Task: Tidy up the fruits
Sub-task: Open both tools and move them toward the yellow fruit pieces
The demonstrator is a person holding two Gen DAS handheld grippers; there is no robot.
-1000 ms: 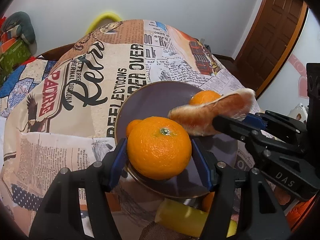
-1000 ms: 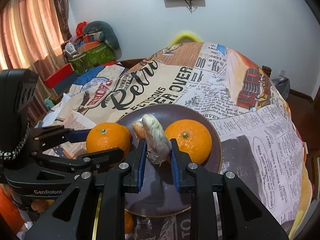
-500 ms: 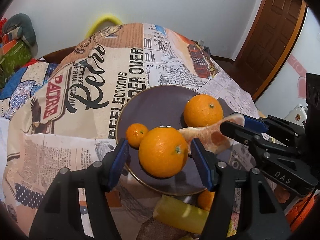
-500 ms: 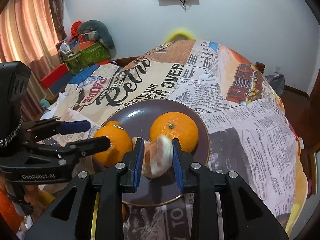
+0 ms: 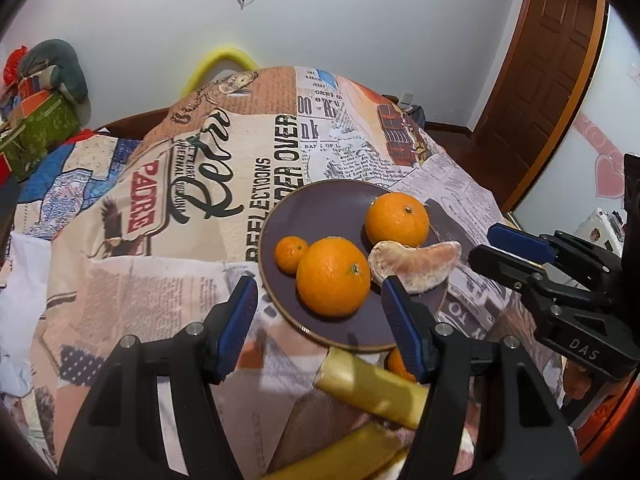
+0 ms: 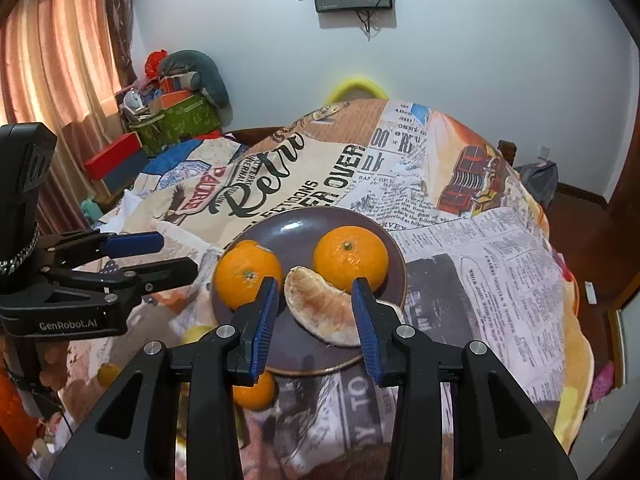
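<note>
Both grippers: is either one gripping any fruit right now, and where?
Nothing held. Left gripper and right gripper are open; orange and pomelo segment lie on the plate.

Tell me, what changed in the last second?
Both grippers let go. The left gripper set its orange on the plate, opened and backed away. The right gripper laid the peeled segment beside it and opened too. The far orange and small orange stayed put.
</note>
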